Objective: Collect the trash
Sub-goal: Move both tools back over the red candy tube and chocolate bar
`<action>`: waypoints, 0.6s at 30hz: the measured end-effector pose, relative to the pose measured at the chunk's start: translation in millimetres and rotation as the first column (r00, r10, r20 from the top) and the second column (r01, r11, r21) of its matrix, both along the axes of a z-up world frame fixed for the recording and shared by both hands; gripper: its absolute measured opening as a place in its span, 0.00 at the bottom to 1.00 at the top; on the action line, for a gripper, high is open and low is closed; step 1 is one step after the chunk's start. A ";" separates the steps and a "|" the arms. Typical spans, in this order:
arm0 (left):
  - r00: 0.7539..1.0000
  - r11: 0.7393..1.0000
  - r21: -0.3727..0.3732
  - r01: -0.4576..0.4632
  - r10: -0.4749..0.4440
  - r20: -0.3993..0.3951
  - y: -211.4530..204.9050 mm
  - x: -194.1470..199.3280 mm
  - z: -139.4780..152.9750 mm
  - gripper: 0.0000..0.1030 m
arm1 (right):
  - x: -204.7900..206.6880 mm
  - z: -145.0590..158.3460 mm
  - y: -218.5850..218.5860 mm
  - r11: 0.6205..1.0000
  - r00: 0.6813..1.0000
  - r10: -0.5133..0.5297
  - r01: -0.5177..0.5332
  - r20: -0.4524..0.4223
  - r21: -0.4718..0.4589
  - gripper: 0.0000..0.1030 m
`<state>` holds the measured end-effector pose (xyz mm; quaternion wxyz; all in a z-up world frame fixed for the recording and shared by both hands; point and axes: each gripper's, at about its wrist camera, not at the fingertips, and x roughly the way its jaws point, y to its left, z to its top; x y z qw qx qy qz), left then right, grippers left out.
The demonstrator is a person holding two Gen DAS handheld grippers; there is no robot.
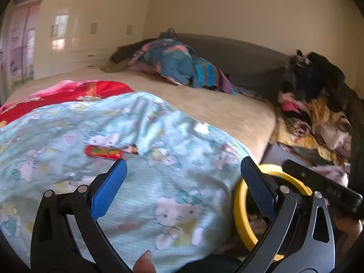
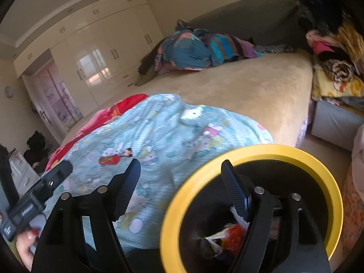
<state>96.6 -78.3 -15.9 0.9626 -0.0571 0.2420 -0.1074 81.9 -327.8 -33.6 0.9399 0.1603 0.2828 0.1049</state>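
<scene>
Left gripper (image 1: 183,170): blue-padded fingers spread wide apart, nothing between them; a fingertip of the holding hand shows at the bottom edge of its view.
Right gripper (image 2: 180,171): fingers wide apart, empty — the right finger hangs over the mouth of the bin, the left finger over the blanket.
Bin (image 2: 333,188): yellow rim, black inside, directly under and ahead of the right gripper; in the left wrist view its rim (image 1: 238,207) sits just behind the left gripper's right finger.
Trash in bin (image 2: 229,235): crumpled red and white wrapper at the bottom, partly hidden by the right gripper's frame.
Red wrapper (image 1: 103,152): long and flat, lying on the blanket just beyond the tip of the left gripper's left finger, apart from it; from the right wrist (image 2: 109,160) it lies ahead and left of that gripper's left finger.
Small dark scrap (image 1: 132,149): just right of the red wrapper — too blurred to identify.
Blanket (image 1: 173,177): light blue with cartoon cats, spread beneath both grippers over the near end of the bed.
Bed (image 1: 218,107): beige cover, stretching away beyond the blanket.
Bedding bundle (image 1: 173,63): blue and striped, far ahead at the head of the bed.
Clothes pile (image 1: 318,118): far right of the left gripper, beside the bed.
</scene>
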 end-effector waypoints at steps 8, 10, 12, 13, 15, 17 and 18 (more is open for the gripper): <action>0.992 0.987 -0.097 -0.129 0.129 -0.009 45.4 11.1 6.5 0.89 | 7.5 11.0 43.0 0.993 0.993 0.109 -0.108 0.047 -0.039 0.75; 0.987 0.979 -0.124 -0.159 0.159 -0.008 56.2 12.6 8.4 0.89 | 11.3 10.7 51.9 0.991 0.991 0.129 -0.127 0.046 -0.045 0.75; 0.983 0.972 -0.144 -0.184 0.184 -0.012 66.2 15.2 8.4 0.89 | 15.9 10.6 60.1 0.988 0.988 0.148 -0.146 0.044 -0.053 0.76; 0.979 0.965 -0.162 -0.205 0.205 -0.019 73.6 16.7 8.4 0.89 | 17.5 10.1 64.5 0.986 0.987 0.157 -0.155 0.041 -0.056 0.76; 0.972 0.953 -0.195 -0.233 0.231 -0.034 85.7 19.8 6.9 0.89 | 21.3 9.6 70.5 0.985 0.985 0.167 -0.165 0.037 -0.060 0.76; 0.964 0.939 -0.220 -0.264 0.260 -0.049 96.3 23.0 5.7 0.89 | 26.2 8.8 78.6 0.982 0.982 0.185 -0.182 0.035 -0.058 0.77; 0.960 0.931 -0.234 -0.279 0.274 -0.056 102.7 25.3 4.7 0.89 | 29.2 8.6 82.4 0.980 0.981 0.191 -0.189 0.034 -0.061 0.77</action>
